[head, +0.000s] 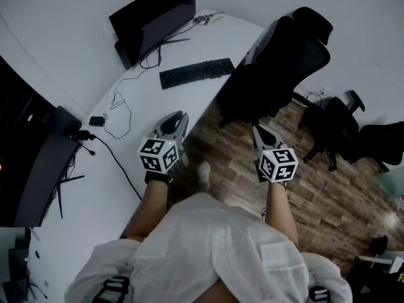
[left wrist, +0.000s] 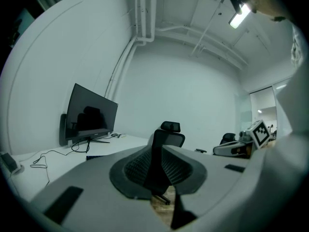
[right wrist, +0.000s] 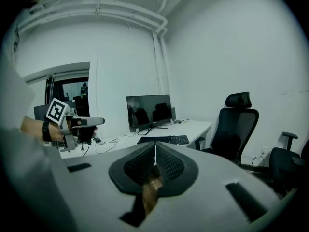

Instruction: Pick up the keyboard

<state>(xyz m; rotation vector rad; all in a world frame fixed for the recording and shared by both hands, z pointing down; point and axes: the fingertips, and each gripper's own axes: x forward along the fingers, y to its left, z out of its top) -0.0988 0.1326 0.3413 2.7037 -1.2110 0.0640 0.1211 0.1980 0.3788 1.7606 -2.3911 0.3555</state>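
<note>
The black keyboard (head: 196,72) lies on the white desk (head: 107,188) in front of a dark monitor (head: 154,19); the right gripper view shows the keyboard (right wrist: 164,139) far ahead. My left gripper (head: 178,117) hovers at the desk's near edge, well short of the keyboard, shut and empty. My right gripper (head: 257,130) hangs over the wooden floor beside the desk, also shut with nothing in it. In their own views the left gripper (left wrist: 158,151) and right gripper (right wrist: 155,151) show pads closed together.
A black office chair (head: 284,62) stands at the desk's edge right of the keyboard. Cables (head: 120,115) trail across the desk. A second monitor (head: 31,163) sits at the left. More chairs (head: 341,128) stand on the floor to the right.
</note>
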